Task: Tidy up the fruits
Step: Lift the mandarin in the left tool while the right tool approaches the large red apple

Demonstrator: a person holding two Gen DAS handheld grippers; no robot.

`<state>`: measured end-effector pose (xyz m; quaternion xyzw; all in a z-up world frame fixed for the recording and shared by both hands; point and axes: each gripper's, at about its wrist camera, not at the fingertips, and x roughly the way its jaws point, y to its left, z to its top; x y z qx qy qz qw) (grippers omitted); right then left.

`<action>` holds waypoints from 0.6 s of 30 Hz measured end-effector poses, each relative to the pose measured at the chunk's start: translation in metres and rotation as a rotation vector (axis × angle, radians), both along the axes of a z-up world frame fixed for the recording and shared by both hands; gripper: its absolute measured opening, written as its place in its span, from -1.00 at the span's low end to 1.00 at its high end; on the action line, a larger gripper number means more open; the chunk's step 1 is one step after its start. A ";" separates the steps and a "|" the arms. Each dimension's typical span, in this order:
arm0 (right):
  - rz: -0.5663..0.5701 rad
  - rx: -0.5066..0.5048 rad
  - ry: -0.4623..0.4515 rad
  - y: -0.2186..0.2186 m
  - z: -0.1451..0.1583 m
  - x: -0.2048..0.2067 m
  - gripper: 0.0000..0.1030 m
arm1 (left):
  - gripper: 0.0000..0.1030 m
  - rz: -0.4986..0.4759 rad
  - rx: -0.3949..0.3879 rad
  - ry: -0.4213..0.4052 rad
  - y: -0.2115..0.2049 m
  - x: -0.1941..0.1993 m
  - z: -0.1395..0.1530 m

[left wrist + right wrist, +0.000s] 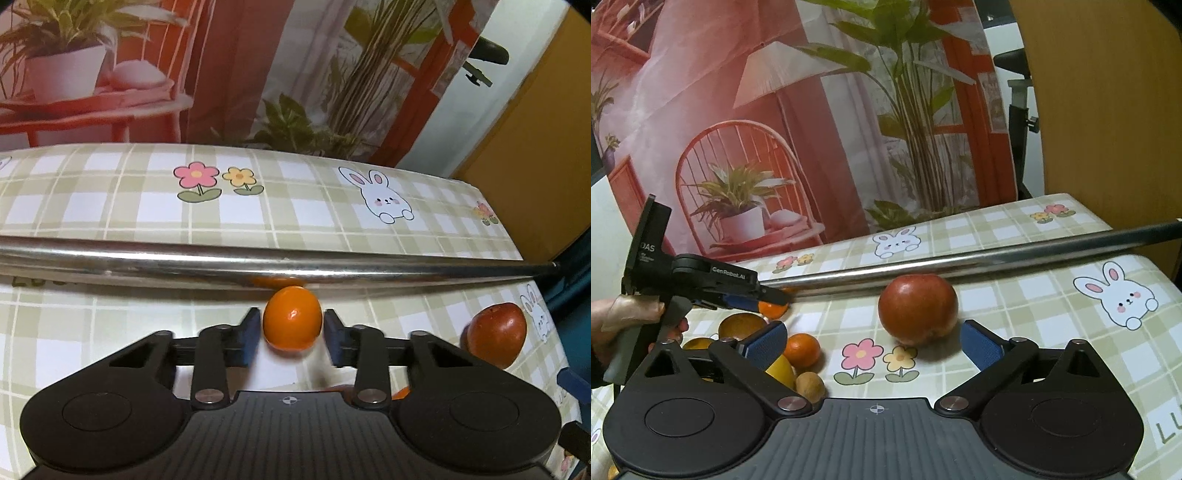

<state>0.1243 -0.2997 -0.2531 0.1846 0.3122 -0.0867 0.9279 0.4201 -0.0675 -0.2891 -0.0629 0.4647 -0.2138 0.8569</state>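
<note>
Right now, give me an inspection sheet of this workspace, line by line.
Surface: checked tablecloth with bunny and flower prints.
Job's things: small orange between the left gripper's fingers; red apple on the cloth; more fruit clustered at left.
Clutter: metal rod lying across the table.
Grippers: left gripper closed around the small orange; right gripper open, facing the red apple.
Cables: nothing seen.
Surroundings: printed backdrop of plants and chair.
</note>
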 end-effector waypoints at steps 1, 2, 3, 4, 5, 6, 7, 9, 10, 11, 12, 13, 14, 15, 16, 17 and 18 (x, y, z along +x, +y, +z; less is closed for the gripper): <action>0.001 -0.001 0.000 0.000 0.000 0.000 0.92 | -0.30 -0.005 0.001 -0.002 0.000 -0.001 0.000; 0.001 0.000 -0.001 0.000 -0.001 0.000 0.91 | -0.30 -0.010 0.002 -0.005 0.001 -0.001 0.000; 0.002 0.002 -0.003 -0.001 -0.001 -0.001 0.91 | -0.30 -0.016 0.008 -0.009 0.001 -0.003 0.000; 0.002 0.006 -0.007 -0.001 -0.002 -0.001 0.90 | -0.30 -0.020 0.013 -0.015 0.002 -0.005 0.001; 0.002 0.008 -0.008 -0.002 -0.003 -0.002 0.88 | -0.30 -0.024 0.017 -0.020 0.003 -0.007 0.002; 0.003 0.011 -0.010 -0.003 -0.004 -0.002 0.86 | -0.30 -0.030 0.018 -0.028 0.004 -0.010 0.004; 0.004 0.014 -0.013 -0.003 -0.005 -0.002 0.84 | -0.30 -0.036 0.015 -0.038 0.005 -0.013 0.007; 0.001 0.011 -0.021 -0.004 -0.006 -0.003 0.79 | -0.30 -0.048 0.009 -0.062 0.009 -0.021 0.015; 0.000 0.006 -0.027 -0.005 -0.007 -0.004 0.79 | -0.30 -0.053 0.006 -0.073 0.010 -0.025 0.020; -0.003 -0.002 -0.035 -0.006 -0.009 -0.004 0.79 | -0.30 -0.057 0.001 -0.088 0.013 -0.030 0.025; -0.007 -0.009 -0.042 -0.007 -0.010 -0.005 0.79 | -0.30 -0.063 -0.004 -0.105 0.016 -0.036 0.030; -0.011 -0.016 -0.050 -0.008 -0.012 -0.006 0.79 | -0.30 -0.067 -0.007 -0.120 0.018 -0.042 0.035; -0.014 -0.021 -0.055 -0.010 -0.014 -0.006 0.79 | -0.30 -0.070 -0.012 -0.136 0.022 -0.049 0.040; -0.015 -0.028 -0.061 -0.011 -0.016 -0.006 0.79 | -0.30 -0.071 -0.015 -0.147 0.025 -0.054 0.045; -0.016 -0.037 -0.068 -0.013 -0.017 -0.006 0.79 | -0.30 -0.070 -0.024 -0.160 0.029 -0.062 0.050; -0.016 -0.049 -0.074 -0.014 -0.018 -0.007 0.79 | -0.30 -0.067 -0.033 -0.168 0.033 -0.069 0.054; -0.014 -0.065 -0.079 -0.014 -0.019 -0.006 0.79 | -0.30 -0.061 -0.043 -0.176 0.038 -0.075 0.058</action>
